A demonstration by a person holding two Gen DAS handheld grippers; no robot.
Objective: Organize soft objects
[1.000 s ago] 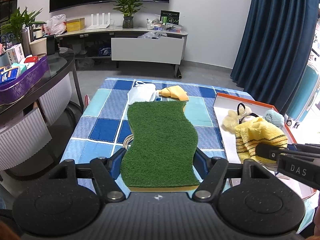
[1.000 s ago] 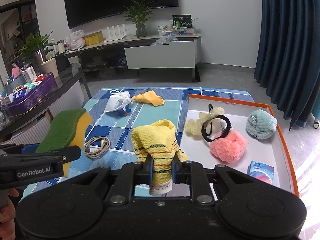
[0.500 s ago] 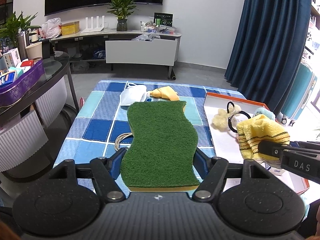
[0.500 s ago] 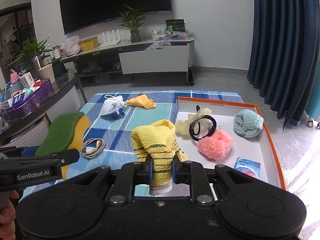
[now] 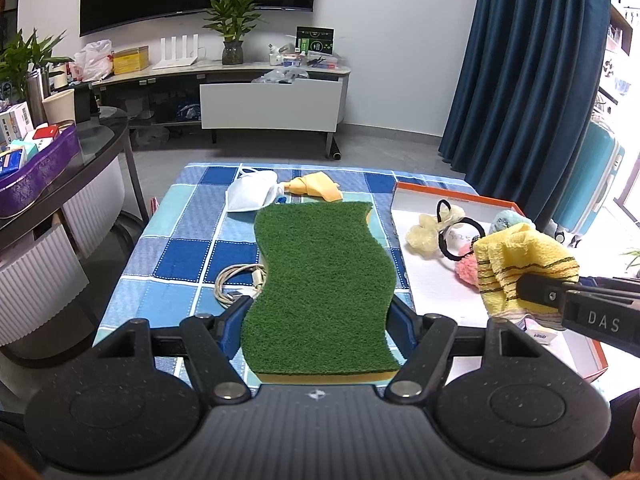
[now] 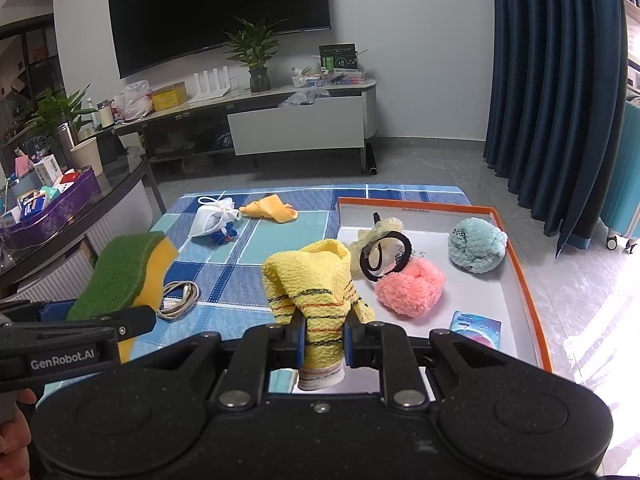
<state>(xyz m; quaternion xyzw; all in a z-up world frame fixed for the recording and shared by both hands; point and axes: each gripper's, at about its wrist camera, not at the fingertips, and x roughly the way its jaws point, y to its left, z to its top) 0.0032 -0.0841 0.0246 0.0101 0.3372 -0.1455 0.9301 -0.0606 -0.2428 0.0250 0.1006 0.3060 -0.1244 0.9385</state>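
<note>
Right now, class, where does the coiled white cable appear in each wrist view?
Left wrist view: coiled white cable lies left of centre, beside the green sponge.
Right wrist view: it lies lower left, right of the sponge.
Shared landmark: orange-rimmed box.

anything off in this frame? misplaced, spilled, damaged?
Nothing spilled or damaged. Two misfits for a soft-objects sort: a coiled white cable on the blue checked cloth, and a small blue packet in the orange-rimmed box beside the pink pompom. Neither looks soft.
</note>
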